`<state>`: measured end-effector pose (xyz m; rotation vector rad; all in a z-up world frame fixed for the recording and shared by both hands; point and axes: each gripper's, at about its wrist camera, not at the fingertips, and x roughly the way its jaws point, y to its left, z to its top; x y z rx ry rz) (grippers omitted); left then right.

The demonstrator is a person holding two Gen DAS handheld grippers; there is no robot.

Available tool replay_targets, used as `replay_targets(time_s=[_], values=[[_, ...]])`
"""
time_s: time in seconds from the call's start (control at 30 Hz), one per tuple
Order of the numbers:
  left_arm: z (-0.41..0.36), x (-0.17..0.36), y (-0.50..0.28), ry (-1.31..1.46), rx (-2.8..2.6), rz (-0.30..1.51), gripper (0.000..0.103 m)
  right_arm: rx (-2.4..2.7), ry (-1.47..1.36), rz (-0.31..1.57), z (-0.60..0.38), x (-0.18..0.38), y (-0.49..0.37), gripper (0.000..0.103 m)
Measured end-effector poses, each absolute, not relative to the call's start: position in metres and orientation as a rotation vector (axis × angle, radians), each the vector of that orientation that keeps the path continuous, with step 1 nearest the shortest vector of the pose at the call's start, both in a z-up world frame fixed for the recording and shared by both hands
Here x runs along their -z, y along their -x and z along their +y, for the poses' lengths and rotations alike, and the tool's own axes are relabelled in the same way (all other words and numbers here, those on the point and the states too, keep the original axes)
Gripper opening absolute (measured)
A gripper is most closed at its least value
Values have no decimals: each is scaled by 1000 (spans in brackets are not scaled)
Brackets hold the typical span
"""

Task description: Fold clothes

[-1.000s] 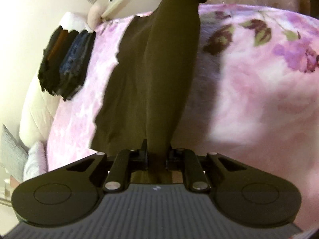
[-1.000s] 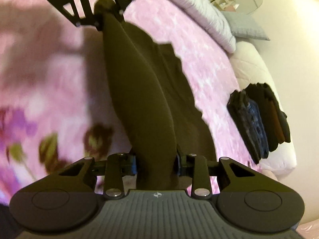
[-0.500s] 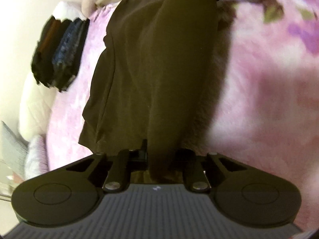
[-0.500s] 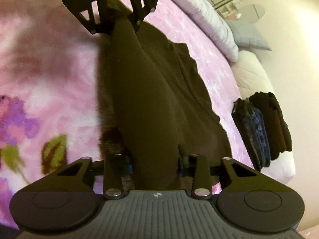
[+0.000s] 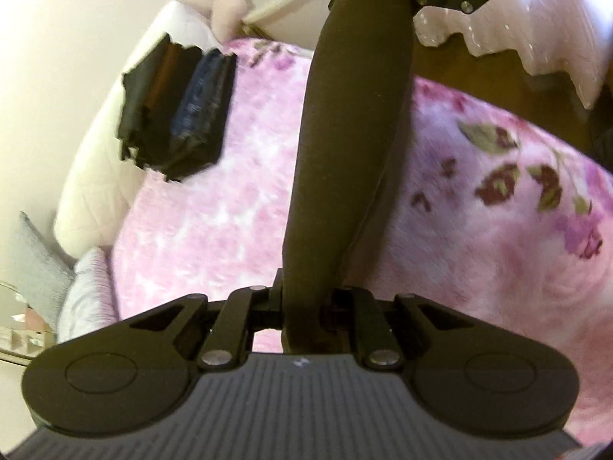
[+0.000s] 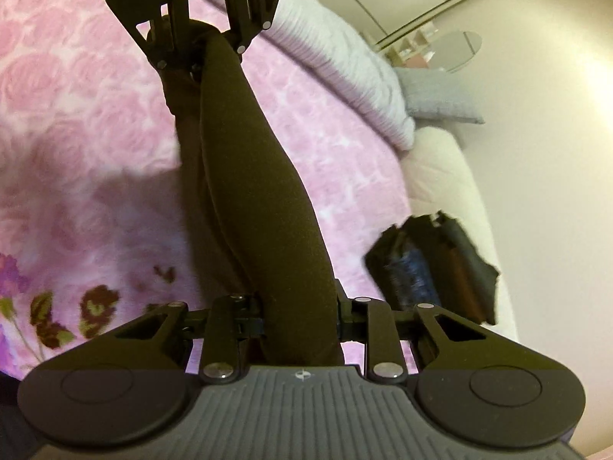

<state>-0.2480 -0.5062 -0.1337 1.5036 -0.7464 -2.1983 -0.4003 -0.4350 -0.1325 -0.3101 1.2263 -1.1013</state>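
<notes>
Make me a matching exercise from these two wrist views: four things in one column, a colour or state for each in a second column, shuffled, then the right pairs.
Things
1. dark garment
2. blanket
3. folded stack
4. grey pillow

States
A. pink, with flowers
B. lies at the blanket's edge, by the white cushion
C. stretched between both grippers
D. at the head of the bed, beside a striped pillow

Pairs: 1-C, 2-A, 3-B, 4-D

bare blanket (image 5: 237,207) around, folded stack (image 5: 180,111) aside
</notes>
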Motion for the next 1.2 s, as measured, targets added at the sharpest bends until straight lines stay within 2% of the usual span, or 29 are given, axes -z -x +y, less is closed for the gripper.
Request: replay_targets(time_s=[0.3,0.5,1.2], values=[[-494,59,262,-1440,2163,-834,10,1161,365,1203,-431,55,414,26],[-489,37,274,-1416,2174,-870,10,1206,387,1198,-425,29,424,26],[-483,34,319,-1383,2275,-964,11,1304,301,1256,-401,13,451,26]])
